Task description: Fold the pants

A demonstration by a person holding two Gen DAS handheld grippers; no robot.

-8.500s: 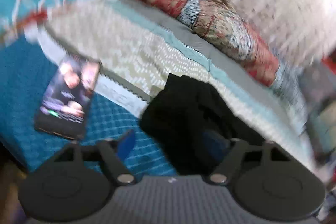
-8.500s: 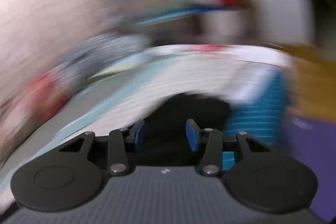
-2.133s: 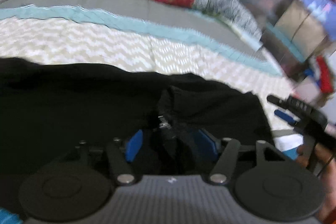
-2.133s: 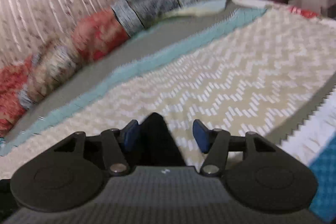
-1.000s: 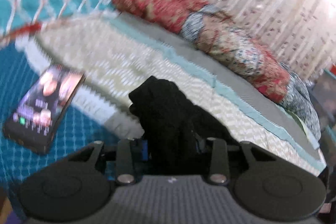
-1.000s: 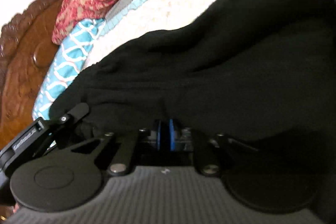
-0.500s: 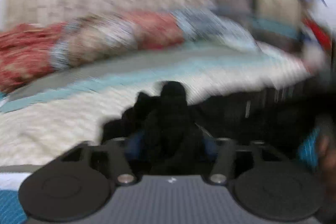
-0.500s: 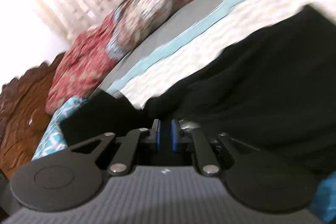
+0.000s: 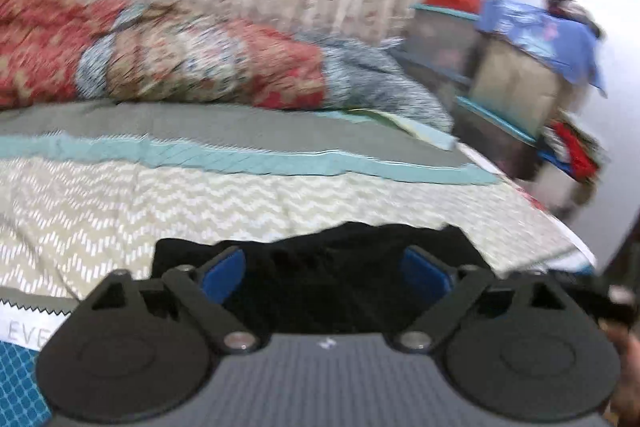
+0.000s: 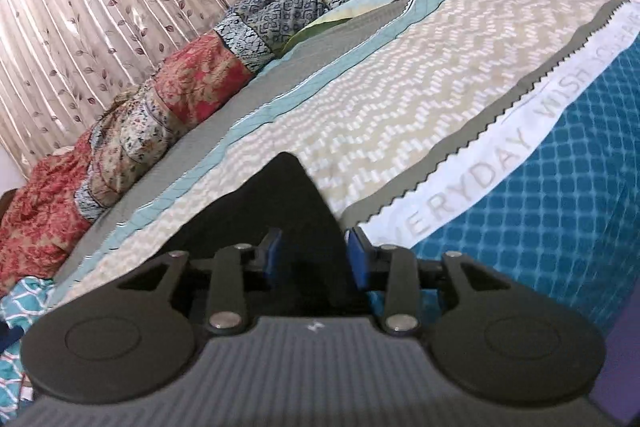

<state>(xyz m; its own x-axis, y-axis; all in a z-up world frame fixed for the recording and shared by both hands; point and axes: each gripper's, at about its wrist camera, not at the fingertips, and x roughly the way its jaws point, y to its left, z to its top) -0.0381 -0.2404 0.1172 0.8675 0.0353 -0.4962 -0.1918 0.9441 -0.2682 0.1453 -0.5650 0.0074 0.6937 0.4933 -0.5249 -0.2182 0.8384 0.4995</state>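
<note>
Pants (image 9: 340,287) lie flat on the bed (image 9: 200,203), lower centre of both views. Left gripper (image 9: 324,271) spread wide; right gripper (image 10: 314,257) spread, empty. Step: between folds. Next: re-grasp an edge.

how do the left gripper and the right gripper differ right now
The left gripper is spread wide; the right gripper has a narrower gap. The left faces a broad edge of the black pants; the right faces a pointed corner. Both are open, gripping nothing.
</note>
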